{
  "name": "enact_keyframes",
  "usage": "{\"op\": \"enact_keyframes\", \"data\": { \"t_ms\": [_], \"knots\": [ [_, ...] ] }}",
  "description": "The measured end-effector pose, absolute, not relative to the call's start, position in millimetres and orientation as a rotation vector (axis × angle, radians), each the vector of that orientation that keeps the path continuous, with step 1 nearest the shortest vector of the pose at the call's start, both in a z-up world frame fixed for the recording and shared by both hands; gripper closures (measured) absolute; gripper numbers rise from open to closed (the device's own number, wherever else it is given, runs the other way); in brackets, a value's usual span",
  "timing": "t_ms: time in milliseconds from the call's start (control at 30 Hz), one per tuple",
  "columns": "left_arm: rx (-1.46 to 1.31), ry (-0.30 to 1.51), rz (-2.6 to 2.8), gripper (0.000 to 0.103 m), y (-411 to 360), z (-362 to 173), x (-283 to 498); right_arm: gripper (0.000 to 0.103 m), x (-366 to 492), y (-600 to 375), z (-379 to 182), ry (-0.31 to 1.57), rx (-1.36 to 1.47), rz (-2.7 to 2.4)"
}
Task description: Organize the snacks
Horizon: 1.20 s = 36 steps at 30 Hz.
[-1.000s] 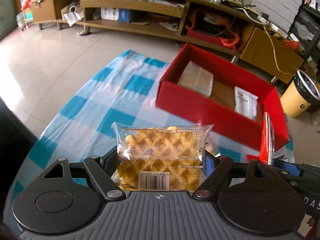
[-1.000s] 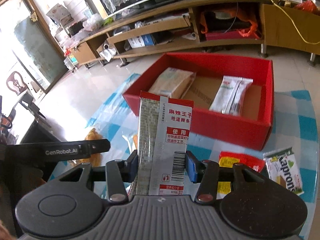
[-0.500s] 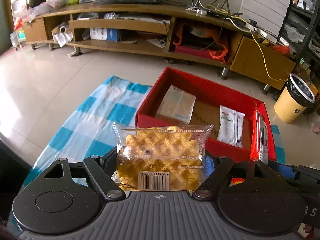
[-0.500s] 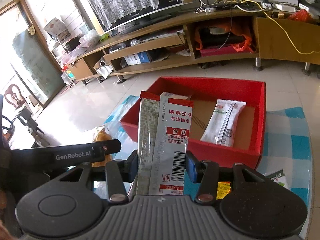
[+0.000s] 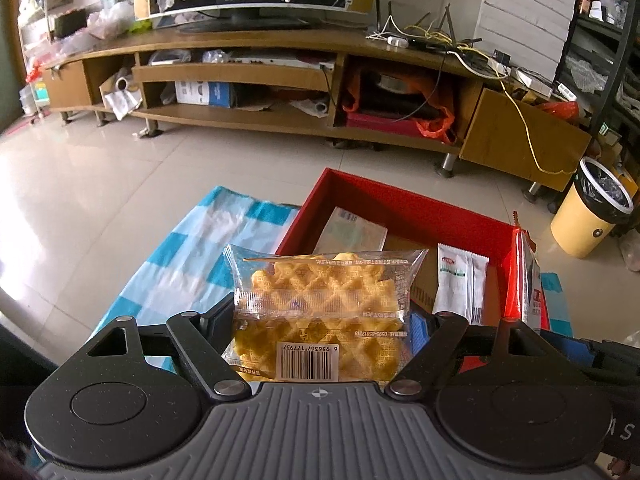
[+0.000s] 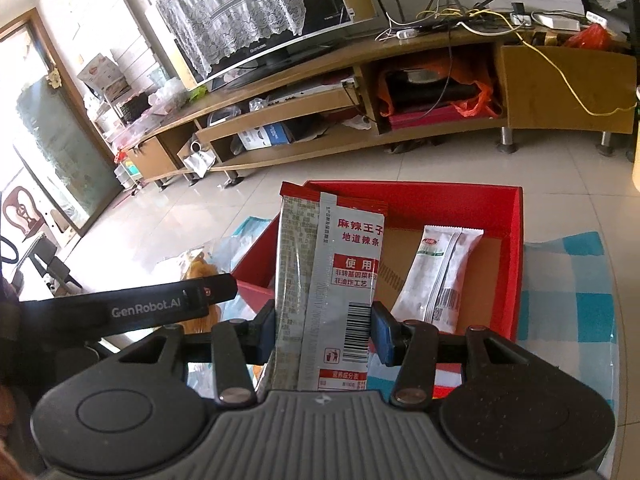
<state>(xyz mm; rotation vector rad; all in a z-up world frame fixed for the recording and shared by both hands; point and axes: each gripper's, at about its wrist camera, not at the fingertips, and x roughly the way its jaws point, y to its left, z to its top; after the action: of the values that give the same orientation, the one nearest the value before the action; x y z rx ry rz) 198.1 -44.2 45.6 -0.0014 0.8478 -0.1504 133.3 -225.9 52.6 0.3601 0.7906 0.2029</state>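
My left gripper point(image 5: 320, 326) is shut on a clear waffle packet point(image 5: 320, 304), held upright in front of the red box point(image 5: 400, 204). My right gripper point(image 6: 323, 332) is shut on a tall red and grey spicy-strip packet point(image 6: 328, 280), also upright before the red box point(image 6: 516, 256). Inside the box lie a pale flat packet point(image 5: 350, 232) and a white wrapped bar point(image 6: 440, 272), the same bar point(image 5: 460, 280) showing in the left wrist view. The right-hand packet point(image 5: 524, 276) appears edge-on at the right of the left wrist view. The left gripper's finger point(image 6: 132, 308) crosses the right wrist view.
The box stands on a blue and white checked cloth point(image 5: 180, 264) over a table. Beyond lie a tiled floor, a long wooden TV stand point(image 5: 280, 80) and a yellow bin point(image 5: 592, 212). A red packet point(image 6: 450, 380) lies on the cloth under my right gripper.
Both grippers have risen and moved toward the red box, still holding their packets. The box now sits lower and closer in both views, and more of the room shows behind it.
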Motion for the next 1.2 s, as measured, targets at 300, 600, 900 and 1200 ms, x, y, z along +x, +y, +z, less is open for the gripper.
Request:
{"op": "enact_keyframes", "data": {
  "t_ms": [300, 600, 900, 1200],
  "knots": [
    [0.014, 0.834, -0.158, 0.019, -54, 48, 209, 0.055, 143, -233, 57, 0.771, 0.367, 0.180],
    [0.030, 0.824, -0.157, 0.019, -62, 48, 219, 0.055, 159, -245, 58, 0.762, 0.375, 0.154],
    [0.038, 0.826, -0.152, 0.019, -70, 44, 236, 0.055, 173, -250, 54, 0.768, 0.375, 0.142],
    [0.048, 0.831, -0.146, 0.019, -76, 38, 249, 0.055, 183, -253, 48, 0.785, 0.368, 0.130]
  ]
}}
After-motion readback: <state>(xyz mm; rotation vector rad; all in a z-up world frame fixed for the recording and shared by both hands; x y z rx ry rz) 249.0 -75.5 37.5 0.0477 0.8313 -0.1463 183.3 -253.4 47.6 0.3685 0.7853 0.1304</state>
